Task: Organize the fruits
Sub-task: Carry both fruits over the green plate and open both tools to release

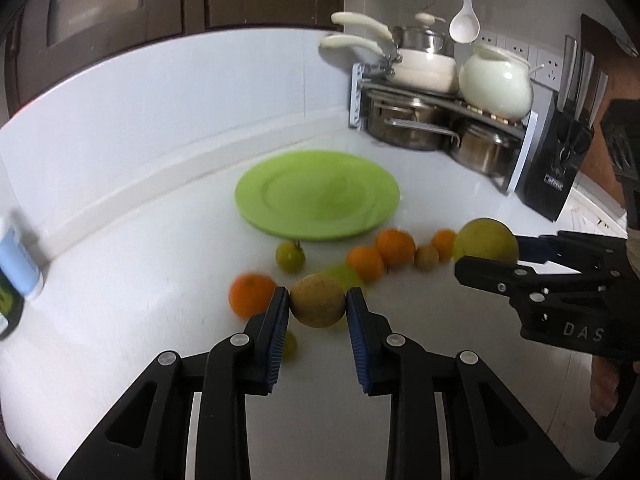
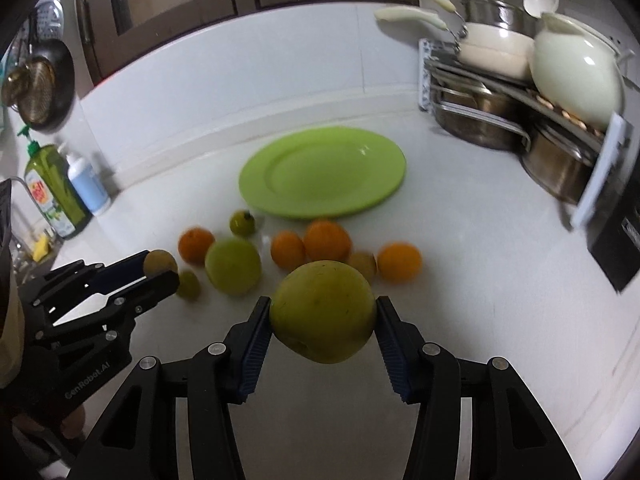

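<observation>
My left gripper (image 1: 318, 306) is shut on a small brown round fruit (image 1: 318, 300), held above the white counter; it also shows in the right wrist view (image 2: 160, 263). My right gripper (image 2: 323, 312) is shut on a large yellow-green apple (image 2: 323, 310), which also shows in the left wrist view (image 1: 486, 240). An empty green plate (image 2: 322, 172) lies beyond. Loose on the counter in front of it are several oranges (image 2: 327, 240), a green apple (image 2: 233, 266), small green fruits (image 2: 242, 222) and a brown fruit (image 2: 363, 264).
A rack of steel pots and white cookware (image 2: 520, 92) stands at the back right, with a black knife block (image 1: 554, 176) beside it. Dish soap and a blue-white bottle (image 2: 86, 184) stand at the left by the wall.
</observation>
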Action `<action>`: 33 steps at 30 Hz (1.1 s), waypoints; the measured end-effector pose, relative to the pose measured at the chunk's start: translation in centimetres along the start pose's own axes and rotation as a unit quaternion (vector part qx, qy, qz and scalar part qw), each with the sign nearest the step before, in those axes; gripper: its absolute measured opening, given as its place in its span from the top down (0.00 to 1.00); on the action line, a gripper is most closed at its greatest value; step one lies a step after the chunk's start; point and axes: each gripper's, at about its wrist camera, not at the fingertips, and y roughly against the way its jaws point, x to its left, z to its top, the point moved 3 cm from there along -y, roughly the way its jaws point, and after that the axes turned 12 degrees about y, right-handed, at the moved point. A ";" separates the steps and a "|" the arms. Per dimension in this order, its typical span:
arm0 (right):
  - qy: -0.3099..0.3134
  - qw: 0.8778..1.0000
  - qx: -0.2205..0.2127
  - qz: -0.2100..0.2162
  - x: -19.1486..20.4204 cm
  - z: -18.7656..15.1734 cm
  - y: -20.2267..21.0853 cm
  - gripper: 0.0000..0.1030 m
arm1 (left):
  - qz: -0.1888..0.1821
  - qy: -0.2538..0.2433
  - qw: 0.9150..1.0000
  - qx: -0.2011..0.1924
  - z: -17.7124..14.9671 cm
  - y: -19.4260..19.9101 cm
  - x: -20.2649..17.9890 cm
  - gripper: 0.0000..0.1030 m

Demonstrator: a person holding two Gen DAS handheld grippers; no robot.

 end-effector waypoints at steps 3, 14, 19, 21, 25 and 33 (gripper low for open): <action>0.001 1.000 -0.012 0.019 -0.9 1.9 -0.4 0.50 | -0.005 -0.005 1.000 -0.004 1.4 -0.4 -0.2 0.71; 0.045 0.998 -0.028 0.031 -2.3 7.9 -3.5 0.50 | -0.017 -0.014 1.000 0.011 7.1 -5.0 -0.3 0.71; 0.056 0.998 -0.007 0.033 -3.2 9.6 -6.6 0.50 | -0.024 -0.021 0.999 0.041 8.4 -8.4 0.0 0.71; 0.063 0.998 0.003 0.029 -3.6 10.1 -7.9 0.50 | -0.024 -0.026 0.998 0.051 8.7 -9.8 0.1 0.71; 0.068 0.997 0.027 0.033 -4.5 10.6 -10.4 0.50 | -0.022 -0.032 0.997 0.072 8.8 -12.5 0.2 0.71; 0.067 0.994 0.065 0.048 -5.2 10.6 -14.2 0.50 | -0.015 -0.053 0.993 0.101 8.6 -16.4 0.3 0.71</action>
